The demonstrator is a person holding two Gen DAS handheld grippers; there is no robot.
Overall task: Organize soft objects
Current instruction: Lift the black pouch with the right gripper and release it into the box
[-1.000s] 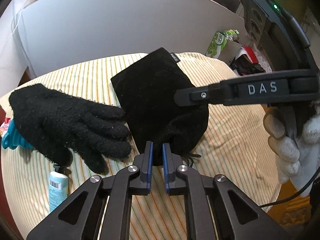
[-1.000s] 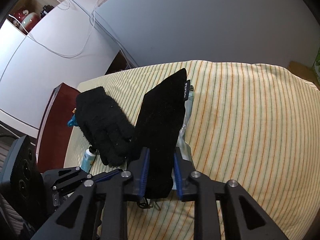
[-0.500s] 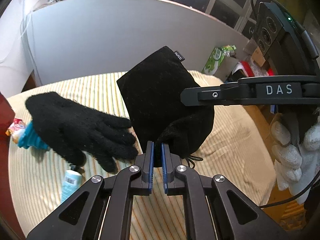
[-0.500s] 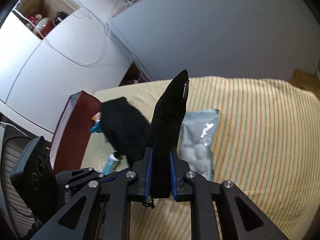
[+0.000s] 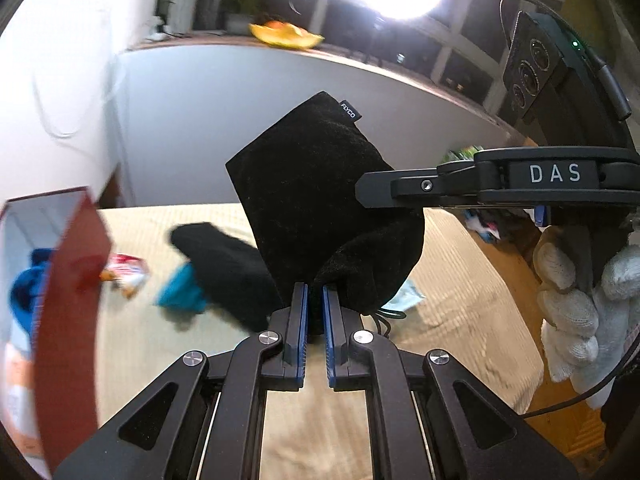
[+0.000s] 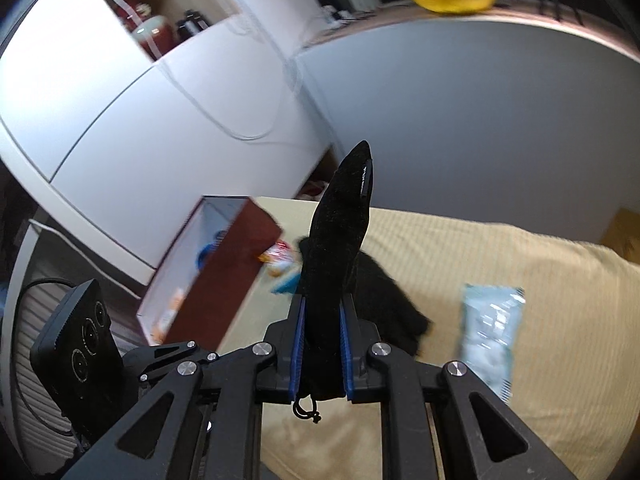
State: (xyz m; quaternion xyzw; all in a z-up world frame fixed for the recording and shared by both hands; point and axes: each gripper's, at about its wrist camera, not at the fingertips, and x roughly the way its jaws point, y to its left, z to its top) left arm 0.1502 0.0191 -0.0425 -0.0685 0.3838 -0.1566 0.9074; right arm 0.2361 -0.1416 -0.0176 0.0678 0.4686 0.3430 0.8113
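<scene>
A black velvet drawstring pouch (image 5: 320,200) hangs in the air above the striped tablecloth, held by both grippers at its mouth end. My left gripper (image 5: 315,300) is shut on the pouch's gathered edge. My right gripper (image 6: 323,312) is shut on the pouch (image 6: 340,240), which I see edge-on with its cord dangling below the pads. In the left wrist view the right gripper's finger (image 5: 400,188) reaches in from the right. A black glove (image 5: 228,264) lies on the table below, also seen as the glove (image 6: 384,296) in the right wrist view.
A dark red open box (image 6: 224,268) stands at the table's left edge with items inside. A clear packet of cotton balls (image 6: 492,324) lies on the cloth at right. A teal item (image 5: 180,292) and a snack wrapper (image 5: 126,272) lie near the glove. A gloved hand (image 5: 572,304) holds the right gripper.
Both grippers have lifted the pouch off the table; it now hangs in the air. The cotton-ball packet beneath it is uncovered, and the red box has come into view.
</scene>
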